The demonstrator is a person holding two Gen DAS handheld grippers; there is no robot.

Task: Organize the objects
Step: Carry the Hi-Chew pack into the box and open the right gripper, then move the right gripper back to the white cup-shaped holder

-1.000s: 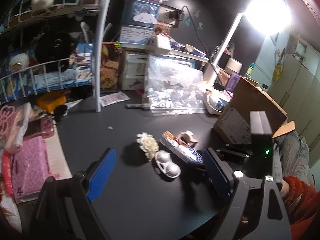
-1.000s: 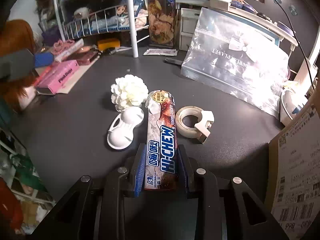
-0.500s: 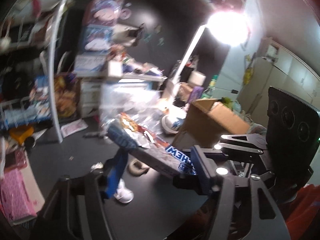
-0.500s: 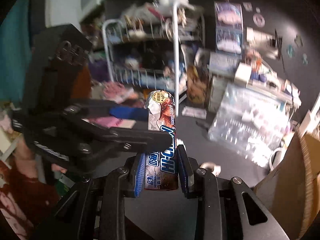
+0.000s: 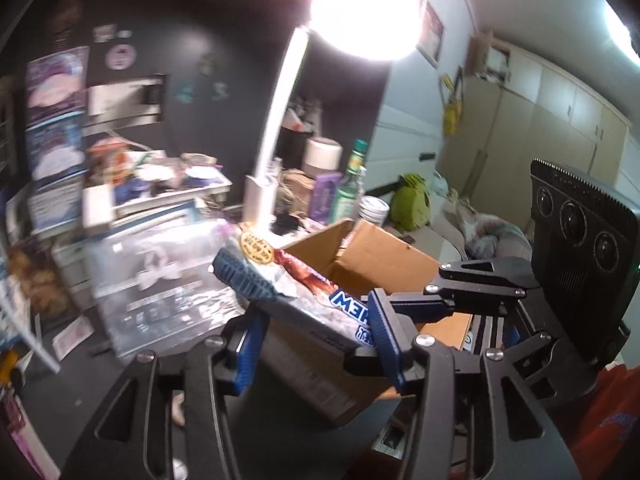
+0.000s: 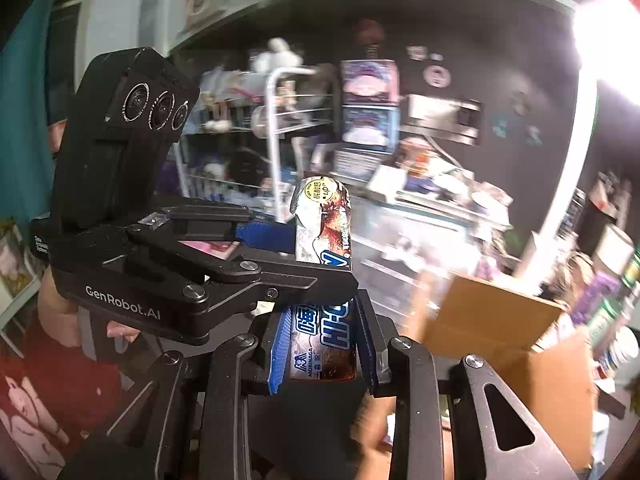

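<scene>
My right gripper (image 6: 322,344) is shut on the lower end of a Hi-Chew candy stick (image 6: 324,236) and holds it up in the air. The stick also shows in the left wrist view (image 5: 296,284), lying across between the left gripper's open fingers. My left gripper (image 5: 316,344) is open around the stick's middle; in the right wrist view its blue pad (image 6: 264,236) sits beside the stick, and whether it touches is unclear. An open cardboard box (image 5: 376,256) lies just behind the stick, and shows at the right in the right wrist view (image 6: 492,320).
A lit desk lamp (image 5: 276,128) stands behind the box. A clear plastic bag (image 5: 160,280) leans at the left. A white wire rack (image 6: 276,128) and stacked boxes (image 6: 368,92) fill the back. Bottles (image 5: 348,188) stand near the box.
My right gripper lifted the candy stick off the desk and up into the air. My left gripper rose and came around the stick's middle, both swinging toward the cardboard box.
</scene>
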